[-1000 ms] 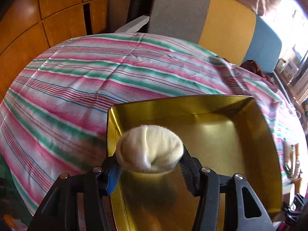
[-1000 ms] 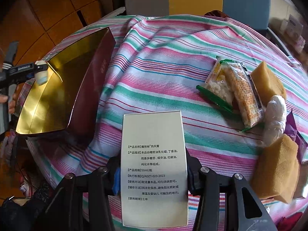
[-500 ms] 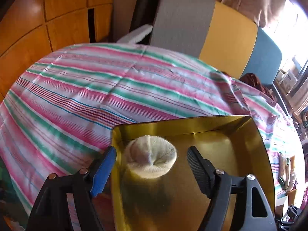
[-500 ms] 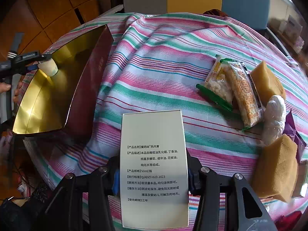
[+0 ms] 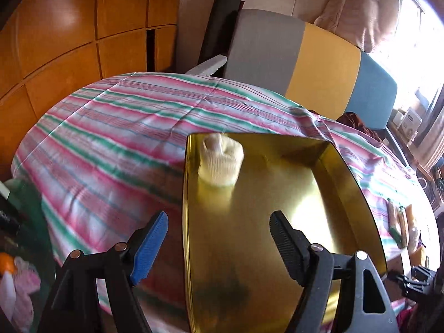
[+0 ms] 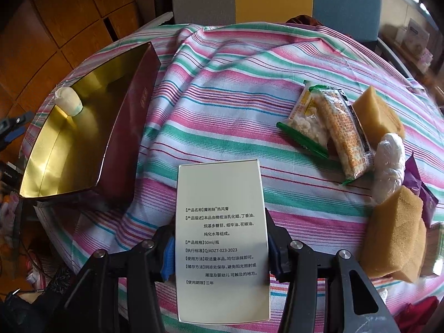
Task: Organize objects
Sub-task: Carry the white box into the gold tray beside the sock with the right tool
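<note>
Since a second ago your left gripper (image 5: 217,238) has let go of the white roll (image 5: 220,162) and pulled back from it: the roll now stands in the far left corner of the gold-lined box (image 5: 277,249), against the wall, well ahead of the fingertips. The left jaws stand wide apart with nothing between them, the blue pad (image 5: 149,245) over the striped tablecloth (image 5: 111,138) outside the box's left rim and the black pad over the gold floor, so the gripper straddles that rim and tilts down toward the box. In the right wrist view the box (image 6: 125,127) sits on the left of the table, its dark red wall facing the middle, and the roll (image 6: 68,101) shows in its far corner. Your right gripper (image 6: 219,252) has not shifted; it points steeply down over the near edge of the table and clamps a white carton (image 6: 222,236) printed with black text, the pads pressing its two long sides. To the right on the cloth lie snack packets (image 6: 330,127), two yellow sponges (image 6: 391,236), a clear wrapped bundle (image 6: 388,163) and a purple packet (image 6: 419,188), close together and partly touching.
</note>
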The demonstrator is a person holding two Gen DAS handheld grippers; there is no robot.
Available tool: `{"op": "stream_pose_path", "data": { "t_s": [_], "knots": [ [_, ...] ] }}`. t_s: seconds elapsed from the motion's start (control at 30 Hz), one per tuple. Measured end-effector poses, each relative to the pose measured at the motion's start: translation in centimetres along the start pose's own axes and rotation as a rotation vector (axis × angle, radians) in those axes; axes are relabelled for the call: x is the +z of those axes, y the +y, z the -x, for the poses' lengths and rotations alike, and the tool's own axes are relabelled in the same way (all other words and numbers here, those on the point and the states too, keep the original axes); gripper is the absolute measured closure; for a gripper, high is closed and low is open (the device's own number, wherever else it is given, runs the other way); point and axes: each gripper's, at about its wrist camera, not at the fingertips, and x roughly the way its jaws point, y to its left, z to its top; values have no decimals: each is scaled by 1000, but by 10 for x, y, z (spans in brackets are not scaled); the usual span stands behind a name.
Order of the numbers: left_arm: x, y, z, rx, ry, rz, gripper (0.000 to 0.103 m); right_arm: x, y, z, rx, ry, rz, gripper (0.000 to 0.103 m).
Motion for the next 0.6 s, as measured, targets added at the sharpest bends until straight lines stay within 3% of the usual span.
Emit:
{"op": "stream_pose_path", "data": {
  "t_s": [0.33, 0.6],
  "knots": [
    [-25, -22, 27, 63, -34, -63, 26, -2, 6, 3, -20, -12, 15, 52],
    [-31, -27, 34, 25, -36, -66, 26, 7, 8, 24, -10, -61, -5, 52]
  ]
}}
